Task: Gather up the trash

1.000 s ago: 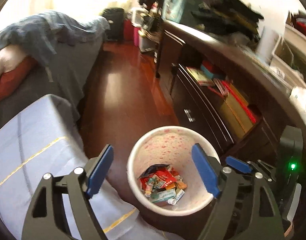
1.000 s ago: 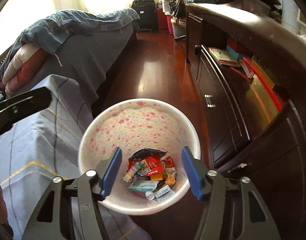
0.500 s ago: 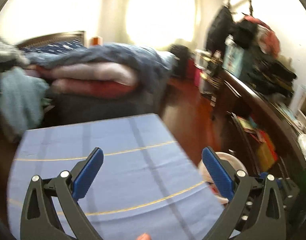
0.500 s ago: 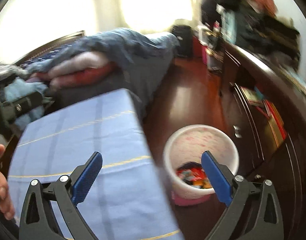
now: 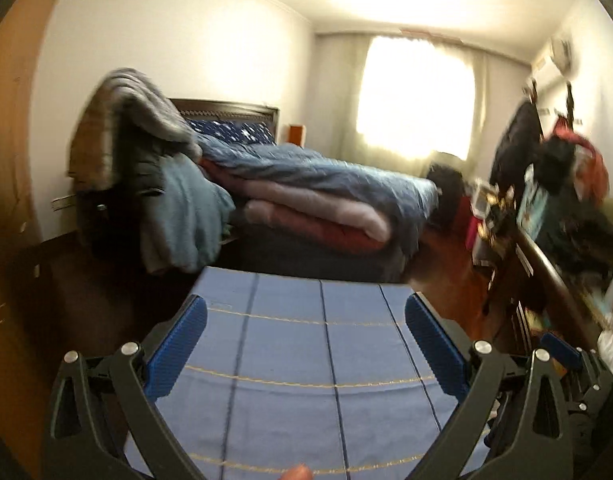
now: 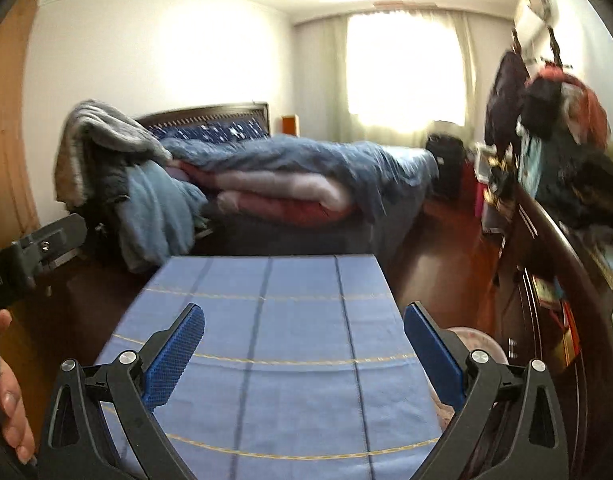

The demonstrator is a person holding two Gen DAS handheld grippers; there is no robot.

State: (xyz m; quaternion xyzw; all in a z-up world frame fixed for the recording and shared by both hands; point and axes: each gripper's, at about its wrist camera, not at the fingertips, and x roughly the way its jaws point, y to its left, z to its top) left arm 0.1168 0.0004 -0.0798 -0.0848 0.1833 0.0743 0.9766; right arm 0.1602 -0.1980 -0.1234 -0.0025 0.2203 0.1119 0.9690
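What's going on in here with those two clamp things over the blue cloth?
A person is tidying up trash in a bedroom, holding a gripper in each hand. Both the left gripper and the right gripper are open and empty, held above a table covered with a blue cloth. The waste bin peeks out beside the table's right edge. No trash shows on the cloth.
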